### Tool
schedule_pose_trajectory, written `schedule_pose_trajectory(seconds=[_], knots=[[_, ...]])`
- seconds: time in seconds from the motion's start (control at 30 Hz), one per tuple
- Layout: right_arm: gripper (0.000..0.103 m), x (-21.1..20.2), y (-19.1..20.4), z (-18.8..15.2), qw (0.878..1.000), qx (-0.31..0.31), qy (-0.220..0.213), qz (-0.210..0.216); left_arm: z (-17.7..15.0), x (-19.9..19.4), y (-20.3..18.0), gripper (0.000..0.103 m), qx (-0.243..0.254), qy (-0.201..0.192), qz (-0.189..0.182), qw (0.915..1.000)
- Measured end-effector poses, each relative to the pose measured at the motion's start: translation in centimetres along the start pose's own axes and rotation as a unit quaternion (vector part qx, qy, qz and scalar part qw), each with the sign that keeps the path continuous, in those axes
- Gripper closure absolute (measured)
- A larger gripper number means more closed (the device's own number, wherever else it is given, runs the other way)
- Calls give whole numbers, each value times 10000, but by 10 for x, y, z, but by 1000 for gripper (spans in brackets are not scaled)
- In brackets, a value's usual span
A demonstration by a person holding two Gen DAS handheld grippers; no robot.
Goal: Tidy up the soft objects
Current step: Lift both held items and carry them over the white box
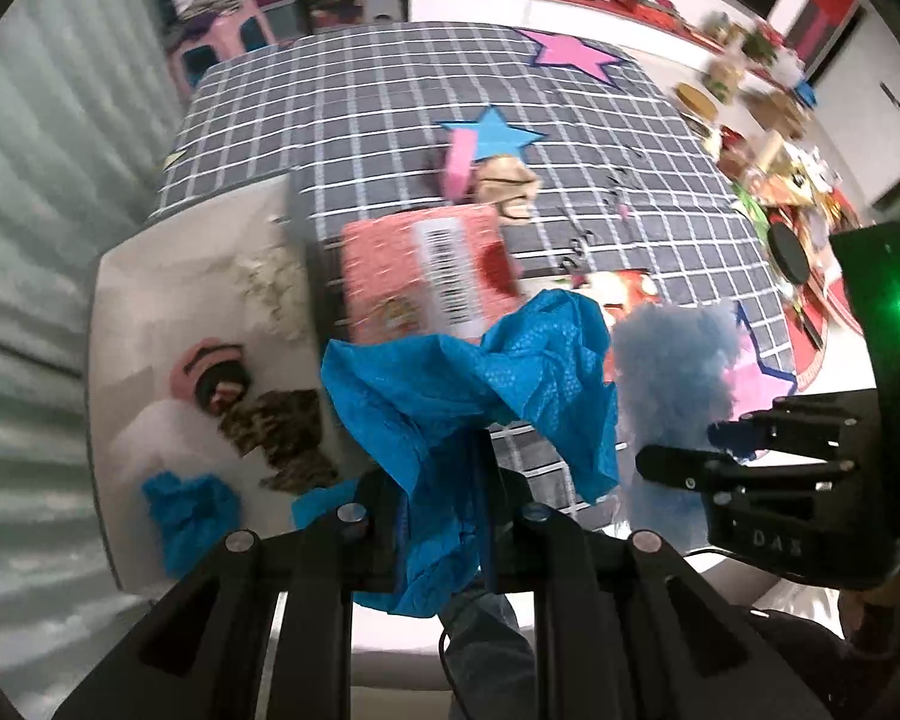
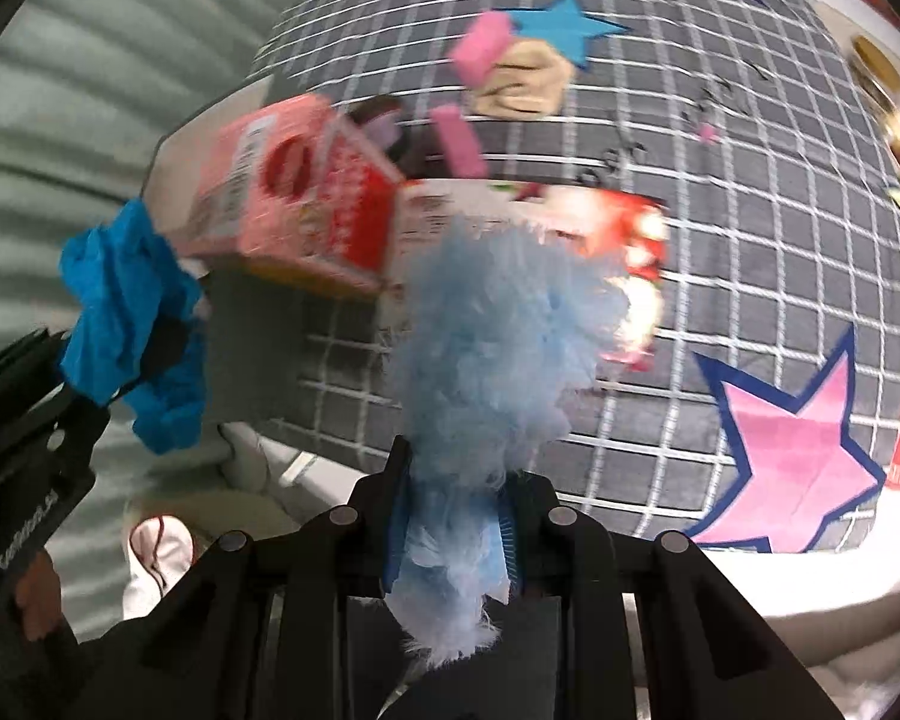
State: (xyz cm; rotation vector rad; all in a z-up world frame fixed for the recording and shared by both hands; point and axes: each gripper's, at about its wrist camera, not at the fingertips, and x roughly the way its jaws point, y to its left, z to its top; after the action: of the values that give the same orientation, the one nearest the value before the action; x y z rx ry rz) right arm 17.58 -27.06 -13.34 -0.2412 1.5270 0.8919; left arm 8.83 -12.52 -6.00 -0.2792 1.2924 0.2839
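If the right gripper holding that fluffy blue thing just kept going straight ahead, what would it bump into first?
Probably the red and white packet lying on the checked cloth, just beyond the light blue fluffy piece that the right gripper is clamping. Depth is hard to judge through the fisheye blur; the pink carton sits left of that line.

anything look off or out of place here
Yes: a pink carton lies tipped on its side against the white bin, a hard box among soft things. Both hand-held grippers look fine.

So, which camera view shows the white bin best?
The left wrist view: the white bin shows its open inside, with soft items in it. In the right wrist view only a strip of its rim shows behind the pink carton.
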Motion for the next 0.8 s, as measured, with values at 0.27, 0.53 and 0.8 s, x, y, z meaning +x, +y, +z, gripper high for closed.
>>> schedule_pose_trajectory(seconds=[0.27, 0.53, 0.8], knots=[[76, 5, 41, 8, 9988, -496, 41, -18, -14, -9, 35, 84, -484, -122, 48, 9987], [76, 6, 79, 23, 9952, -974, 72, -77, -21, -15, 73, 84, -1032, -242, 136, 9943], [76, 8, 119, 38, 9885, -1506, 149, -50, -37, -16, 127, 84, -1758, -240, 382, 9834]])
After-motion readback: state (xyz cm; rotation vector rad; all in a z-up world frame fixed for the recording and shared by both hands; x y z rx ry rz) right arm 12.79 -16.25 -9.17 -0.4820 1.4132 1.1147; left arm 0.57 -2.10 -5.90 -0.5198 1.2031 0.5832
